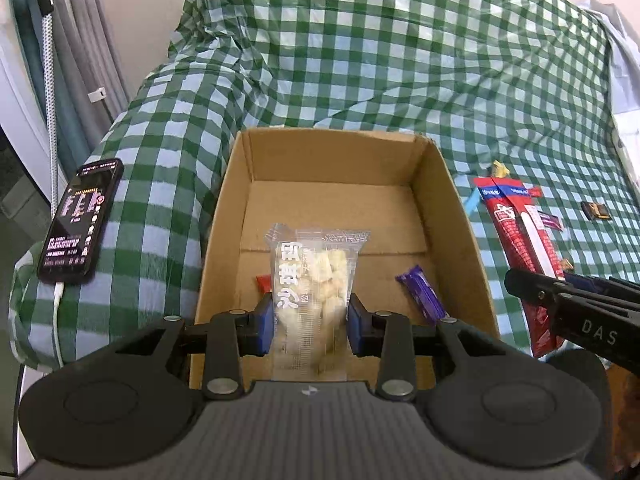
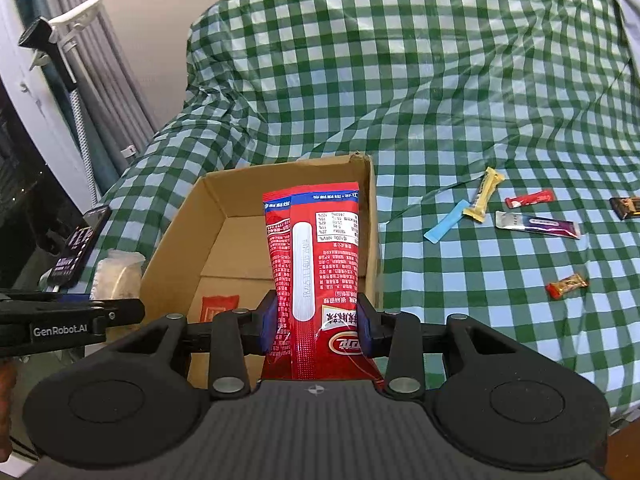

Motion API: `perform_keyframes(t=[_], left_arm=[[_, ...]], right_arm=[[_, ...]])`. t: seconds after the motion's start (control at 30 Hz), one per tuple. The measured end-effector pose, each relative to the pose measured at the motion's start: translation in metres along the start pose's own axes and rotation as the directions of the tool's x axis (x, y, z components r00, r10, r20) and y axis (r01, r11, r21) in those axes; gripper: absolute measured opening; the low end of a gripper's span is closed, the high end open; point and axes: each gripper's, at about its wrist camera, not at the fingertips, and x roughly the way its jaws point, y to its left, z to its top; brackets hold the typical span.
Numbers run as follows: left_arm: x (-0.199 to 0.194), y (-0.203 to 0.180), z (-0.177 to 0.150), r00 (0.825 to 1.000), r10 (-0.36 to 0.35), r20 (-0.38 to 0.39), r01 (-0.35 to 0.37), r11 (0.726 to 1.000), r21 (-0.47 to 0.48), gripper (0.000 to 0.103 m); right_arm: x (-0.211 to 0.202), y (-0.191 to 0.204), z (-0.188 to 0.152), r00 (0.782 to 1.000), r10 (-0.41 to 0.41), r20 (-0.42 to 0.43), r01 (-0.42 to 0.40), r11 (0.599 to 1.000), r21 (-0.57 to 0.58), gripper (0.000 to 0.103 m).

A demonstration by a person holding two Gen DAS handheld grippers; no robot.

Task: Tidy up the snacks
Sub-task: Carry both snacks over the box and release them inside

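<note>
My left gripper [image 1: 310,322] is shut on a clear packet of pale snacks [image 1: 316,280], held over the open cardboard box [image 1: 224,216]. Inside the box lie a purple bar [image 1: 422,296] and a small red packet [image 1: 264,282]. My right gripper [image 2: 318,324] is shut on a tall red snack bag [image 2: 316,256], held upright over the box's right wall [image 2: 372,216]; the bag also shows in the left wrist view [image 1: 520,240]. An orange-red packet [image 2: 218,306] lies in the box.
Loose snacks lie on the green checked cloth right of the box: a blue stick [image 2: 446,226], a yellow bar [image 2: 484,196], a red stick [image 2: 530,199], a purple-white packet [image 2: 538,225], a small orange candy [image 2: 566,285], a dark bar [image 2: 626,206]. A phone [image 1: 82,220] charges at left.
</note>
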Motion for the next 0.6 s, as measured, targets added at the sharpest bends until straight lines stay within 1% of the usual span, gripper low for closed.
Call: perform_keyframes(t=[0.3, 0.47, 0.6], left_arm=[[0.047, 0.006, 0.033, 0.999, 0.021, -0.033, -0.021, 1.000, -0.012, 0.040], [0.073, 0.008, 0.047, 0.998, 0.032, -0.054, -0.032, 0.999, -0.011, 0.040], [0.097, 0.011, 0.054, 0.996, 0.038, -0.082, -0.039, 0.999, -0.011, 0.040]], right_arm=[[0.048, -0.007, 0.028, 0.999, -0.002, -0.041, 0.003, 1.000, 0.027, 0.041], [0.076, -0.009, 0.042, 0.998, -0.007, -0.057, 0.008, 1.000, 0.020, 0.041], [0.099, -0.010, 0.047, 0.996, -0.011, -0.085, 0.012, 1.000, 0.011, 0.041]])
